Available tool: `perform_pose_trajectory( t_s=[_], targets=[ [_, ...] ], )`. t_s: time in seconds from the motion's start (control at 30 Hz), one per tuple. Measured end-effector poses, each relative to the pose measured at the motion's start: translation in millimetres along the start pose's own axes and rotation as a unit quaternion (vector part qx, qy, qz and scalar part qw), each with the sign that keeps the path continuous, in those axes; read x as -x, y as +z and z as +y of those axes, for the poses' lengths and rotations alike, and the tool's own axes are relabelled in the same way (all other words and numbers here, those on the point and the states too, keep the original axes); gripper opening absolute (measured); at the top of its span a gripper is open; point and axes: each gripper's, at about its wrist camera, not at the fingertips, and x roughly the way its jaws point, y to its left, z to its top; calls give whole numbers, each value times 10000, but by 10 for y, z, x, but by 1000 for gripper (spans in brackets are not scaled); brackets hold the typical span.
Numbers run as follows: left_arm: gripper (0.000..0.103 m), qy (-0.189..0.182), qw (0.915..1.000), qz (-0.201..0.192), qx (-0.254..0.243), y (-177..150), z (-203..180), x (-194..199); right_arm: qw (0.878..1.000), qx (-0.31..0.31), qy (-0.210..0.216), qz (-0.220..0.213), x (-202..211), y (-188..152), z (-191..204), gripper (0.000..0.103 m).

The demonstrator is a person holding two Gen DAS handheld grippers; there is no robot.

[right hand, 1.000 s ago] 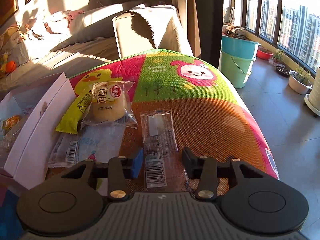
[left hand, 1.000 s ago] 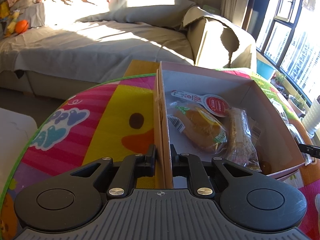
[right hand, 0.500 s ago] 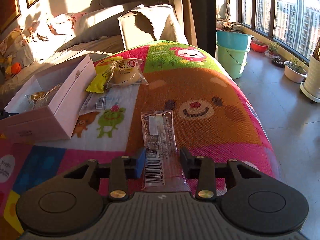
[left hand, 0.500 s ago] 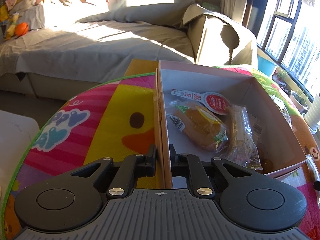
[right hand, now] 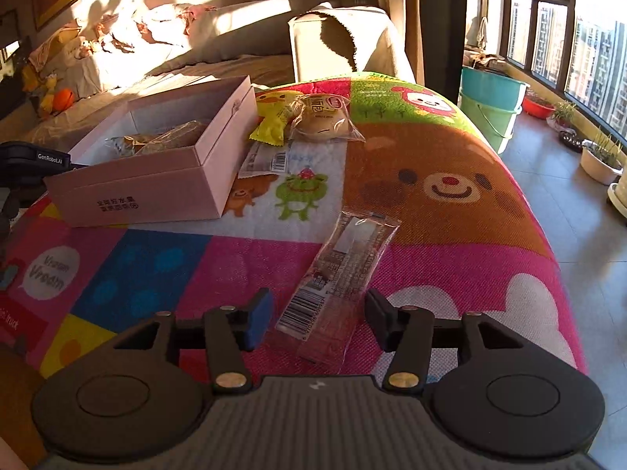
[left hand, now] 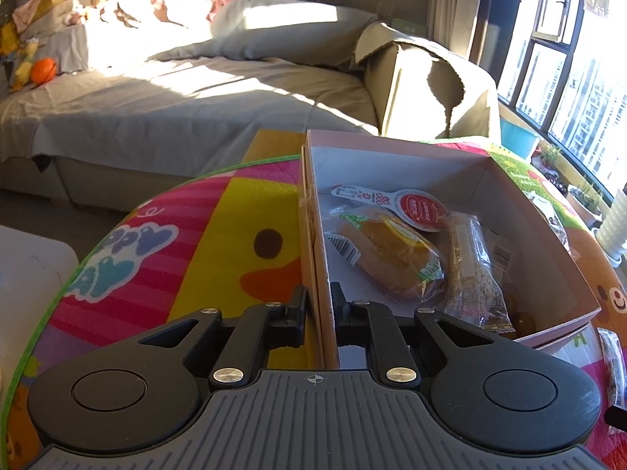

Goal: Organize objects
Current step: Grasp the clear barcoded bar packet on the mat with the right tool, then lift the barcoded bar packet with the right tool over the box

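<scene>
So the left hand-held gripper [left hand: 318, 305] is pinched onto the near side wall of the open pale pink cardboard box [left hand: 319, 270], which has wrapped snacks inside. The right hand-held gripper [right hand: 318, 315] is wide open, gripping nothing, with the clear plastic snack packet [right hand: 340, 280] lying flat between its fingers on the colourful cartoon-print surface [right hand: 450, 258].

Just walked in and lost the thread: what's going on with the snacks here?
Someone is packing snacks into the pink box on the play mat. The left gripper is shut on the box's wall. The right gripper is open around a clear snack packet. A bun packet waits beside the box.
</scene>
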Motion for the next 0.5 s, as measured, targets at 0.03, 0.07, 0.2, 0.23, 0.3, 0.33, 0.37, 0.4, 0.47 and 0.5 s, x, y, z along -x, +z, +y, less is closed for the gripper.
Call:
perform_pose_trajectory(
  t_s=[0.03, 0.07, 0.2, 0.23, 0.3, 0.33, 0.37, 0.4, 0.47, 0.5],
  targets=[
    [14, -11, 10000, -6, 11, -4, 5, 4, 10000, -7, -13, 3, -1, 4, 14, 56],
    [14, -16, 10000, -15, 20, -7, 4, 6, 10000, -14, -42, 11, -9, 10, 22, 56],
    [15, -25, 10000, -36, 22, -15, -1, 8, 9994, -188, -283, 82, -63, 56, -14, 70],
    [15, -35, 10000, -37, 23, -15, 1, 8, 9991, -247, -332, 105, -87, 69, -27, 70],
    [15, -63, 10000, -40, 32, -14, 12, 9, 9986, -286, -431, 107, -126, 90, -28, 70],
    [15, -75, 10000, -43, 35, -16, 15, 12, 9984, -279, -474, 101, -144, 103, -17, 71],
    [15, -85, 9999, -45, 37, -17, 20, 14, 9983, -276, -507, 100, -166, 120, -8, 71],
    [16, -91, 9999, -46, 43, -18, 22, 16, 9982, -273, -533, 103, -191, 133, 2, 72],
    [16, -105, 9999, -47, 49, -22, 25, 20, 9981, -244, -554, 104, -235, 155, 30, 76],
    [16, -112, 9999, -49, 52, -24, 27, 22, 9981, -214, -570, 99, -253, 162, 47, 77]
  ],
)
